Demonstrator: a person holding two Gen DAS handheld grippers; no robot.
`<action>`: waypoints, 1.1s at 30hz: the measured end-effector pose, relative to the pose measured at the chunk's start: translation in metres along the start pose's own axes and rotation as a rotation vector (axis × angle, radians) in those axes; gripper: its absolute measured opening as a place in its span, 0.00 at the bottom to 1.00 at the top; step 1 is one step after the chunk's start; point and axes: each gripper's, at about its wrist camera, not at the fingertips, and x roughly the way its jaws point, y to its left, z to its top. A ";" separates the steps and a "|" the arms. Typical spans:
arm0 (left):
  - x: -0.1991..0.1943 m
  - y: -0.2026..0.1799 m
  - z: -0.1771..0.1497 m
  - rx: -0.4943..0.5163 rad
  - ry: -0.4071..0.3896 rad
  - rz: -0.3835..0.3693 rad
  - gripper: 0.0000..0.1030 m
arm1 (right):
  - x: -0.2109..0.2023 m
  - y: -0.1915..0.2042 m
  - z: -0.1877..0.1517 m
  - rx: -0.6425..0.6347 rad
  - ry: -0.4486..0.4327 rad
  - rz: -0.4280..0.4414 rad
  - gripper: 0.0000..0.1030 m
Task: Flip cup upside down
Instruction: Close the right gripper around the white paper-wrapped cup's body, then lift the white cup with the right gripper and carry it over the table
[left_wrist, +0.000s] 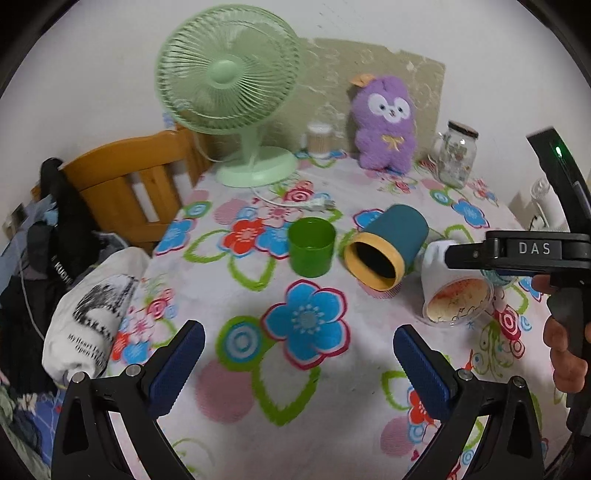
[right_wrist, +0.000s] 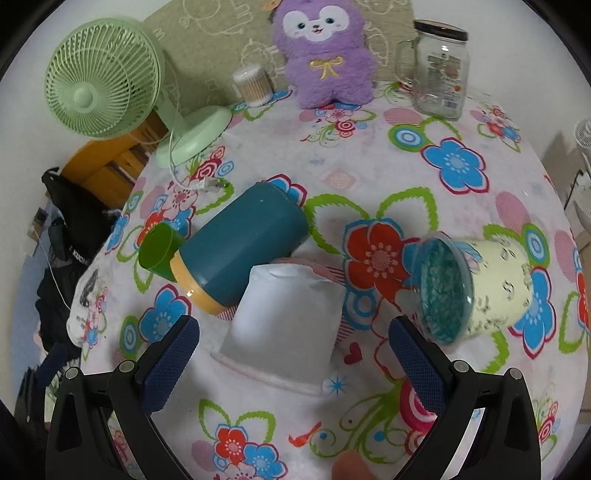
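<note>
Both the left gripper (left_wrist: 299, 354) and right gripper (right_wrist: 293, 345) are held spread and empty; a white cup (right_wrist: 284, 314) is seen upside down on the tablecloth (right_wrist: 369, 155) between the right fingers, touching the teal cup (right_wrist: 240, 254)

White paper cup (right_wrist: 284, 314) lies on its side, touching the teal cup (right_wrist: 240, 254), mouth facing away from it.

We record the left gripper (left_wrist: 297, 363) as a black frame with 2 fingers faced in dark blue, cross-hatched pads (left_wrist: 177, 365), each finger fixed by 2 silver round-head screws. The right gripper (right_wrist: 293, 363) matches it. From the left wrist view, its black body (left_wrist: 517, 254) carries white "DAS" lettering, a green indicator light and a grey handle. The right hand (left_wrist: 565, 354) shows bare skin.
</note>
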 end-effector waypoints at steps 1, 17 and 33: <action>0.003 -0.003 0.002 0.006 0.002 -0.001 1.00 | 0.003 0.000 0.002 -0.001 0.005 -0.003 1.00; 0.047 -0.037 0.009 0.090 0.080 -0.047 1.00 | 0.036 -0.013 0.007 0.049 0.090 0.018 0.92; -0.001 -0.024 -0.020 0.014 0.063 -0.103 1.00 | 0.006 0.003 -0.017 0.000 0.075 0.117 0.64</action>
